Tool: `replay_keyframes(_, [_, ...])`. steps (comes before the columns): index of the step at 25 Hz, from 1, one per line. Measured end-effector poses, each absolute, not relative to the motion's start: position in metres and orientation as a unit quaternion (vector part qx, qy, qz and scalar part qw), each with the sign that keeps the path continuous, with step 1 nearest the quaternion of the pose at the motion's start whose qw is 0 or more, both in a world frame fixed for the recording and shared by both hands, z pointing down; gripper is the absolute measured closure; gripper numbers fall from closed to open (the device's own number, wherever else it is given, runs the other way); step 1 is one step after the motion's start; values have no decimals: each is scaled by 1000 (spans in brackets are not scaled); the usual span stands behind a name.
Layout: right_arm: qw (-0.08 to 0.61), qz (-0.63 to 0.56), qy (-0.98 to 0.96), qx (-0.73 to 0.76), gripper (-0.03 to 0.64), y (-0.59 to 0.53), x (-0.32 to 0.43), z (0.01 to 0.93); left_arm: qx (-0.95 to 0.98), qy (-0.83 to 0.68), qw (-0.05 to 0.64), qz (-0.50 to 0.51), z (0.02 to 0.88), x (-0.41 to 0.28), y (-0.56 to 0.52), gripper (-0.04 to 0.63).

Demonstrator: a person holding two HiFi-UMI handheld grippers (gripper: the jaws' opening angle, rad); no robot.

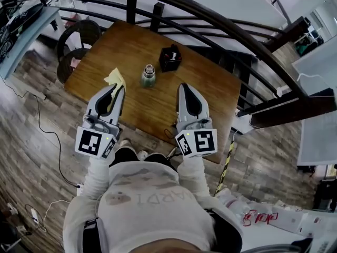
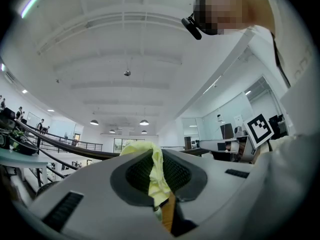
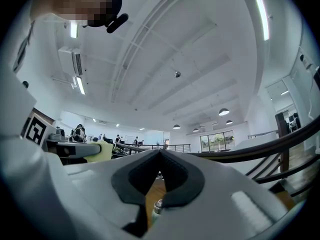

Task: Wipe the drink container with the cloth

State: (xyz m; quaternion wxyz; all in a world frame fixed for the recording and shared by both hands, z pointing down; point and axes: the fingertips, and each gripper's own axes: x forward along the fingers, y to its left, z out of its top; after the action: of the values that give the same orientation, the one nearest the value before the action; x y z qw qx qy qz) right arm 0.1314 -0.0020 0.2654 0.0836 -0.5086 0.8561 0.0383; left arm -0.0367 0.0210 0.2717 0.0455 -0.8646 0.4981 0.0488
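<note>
Nearest is the person in a white top, both forearms stretched forward and slightly down, one gripper in each hand with the marker cubes facing up. Both grippers hang over the near edge of the wooden table (image 1: 210,88), side by side with a gap between them.

The left gripper (image 1: 117,90) is clamped on a pale yellow cloth (image 1: 115,78). In the left gripper view the cloth (image 2: 152,171) is pinched between the dark pads and bunches up past the tips. The right gripper (image 1: 185,87) is pressed closed with nothing in it. In its own view the tips (image 3: 160,153) meet, and only tabletop and a bottle cap show through the opening below them.

Bare wood lies ahead of the jaws. The drink container (image 1: 148,76), a small clear bottle with a metal cap, stands upright near the middle of the table. It is ahead of the gap between the grippers, and the cloth is just to its left, not touching it. The right side of the table is open out to its edge.

A black box (image 1: 170,58) sits just beyond the bottle, a little to its right. A dark curved railing (image 1: 210,19) runs close behind the far edge. A dark round chair (image 1: 79,33) stands off the far left corner, and a cable (image 1: 40,124) trails on the plank floor to the left.
</note>
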Motion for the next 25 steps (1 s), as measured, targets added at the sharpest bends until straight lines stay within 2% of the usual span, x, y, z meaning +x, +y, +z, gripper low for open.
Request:
replay_keyframes(18, [60,-1,860,-506,606,-66,134,296,-872,489,22,20,294,-22,-43,565])
replay_keyframes(25, [47,-12,859,-509,606,-98,117,305,-874,485,11,18,303,-36,-76,565])
